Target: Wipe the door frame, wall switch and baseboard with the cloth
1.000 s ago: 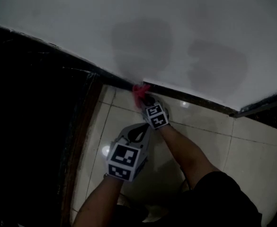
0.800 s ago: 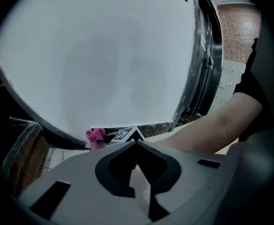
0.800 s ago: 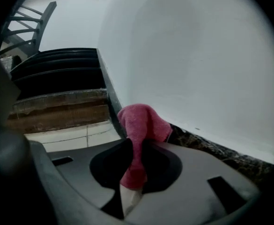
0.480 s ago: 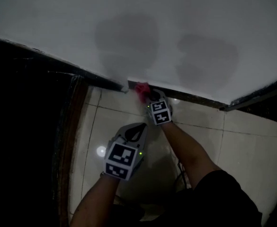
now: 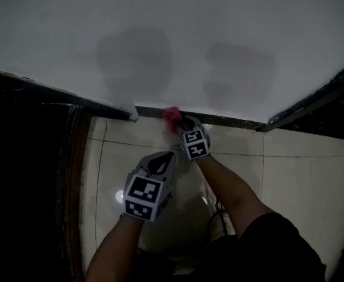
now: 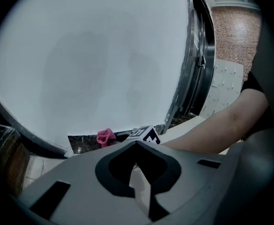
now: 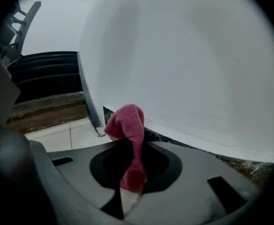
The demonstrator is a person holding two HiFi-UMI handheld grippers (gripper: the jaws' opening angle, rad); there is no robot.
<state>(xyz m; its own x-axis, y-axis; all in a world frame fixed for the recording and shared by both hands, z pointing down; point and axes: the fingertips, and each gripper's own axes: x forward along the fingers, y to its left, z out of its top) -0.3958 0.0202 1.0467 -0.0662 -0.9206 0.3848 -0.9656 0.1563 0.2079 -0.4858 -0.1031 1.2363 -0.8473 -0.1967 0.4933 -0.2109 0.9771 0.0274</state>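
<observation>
Pink cloth [image 7: 127, 125] stands up from between the jaws of the right gripper [image 7: 132, 182], which are closed on its lower end. Its long axis runs along the jaws, toward the foot of the wall [image 7: 197, 55]. The free upper end is folded over to the left. From the head camera the cloth [image 5: 172, 115] lies at the dark baseboard [image 5: 230, 121], near that strip's left end. It seems to touch the baseboard, but the dim light does not let us be sure. The right gripper [image 5: 182, 124] points at the wall from just above the floor.

We hold the left gripper [image 5: 164, 156] a little behind and to the left, apart from the wall. In its own view the jaws of the left gripper [image 6: 137, 172] are together with nothing between them. Beyond them we see the cloth [image 6: 105, 137] and the marker cube [image 6: 145, 135] of the other gripper.

Much of the scene is dark. The area on the left of the floor [image 5: 24, 187] is nearly black, and we cannot make out what is there. The wall switch is not to be found in any view. Two darker patches [image 5: 136, 57] show on the white wall [image 5: 248, 16]; we cannot tell whether they are damp or shadow.

The floor [image 5: 301, 169] is of pale glossy tiles. A dark metal frame [image 5: 313, 98] meets the wall on the right.
</observation>
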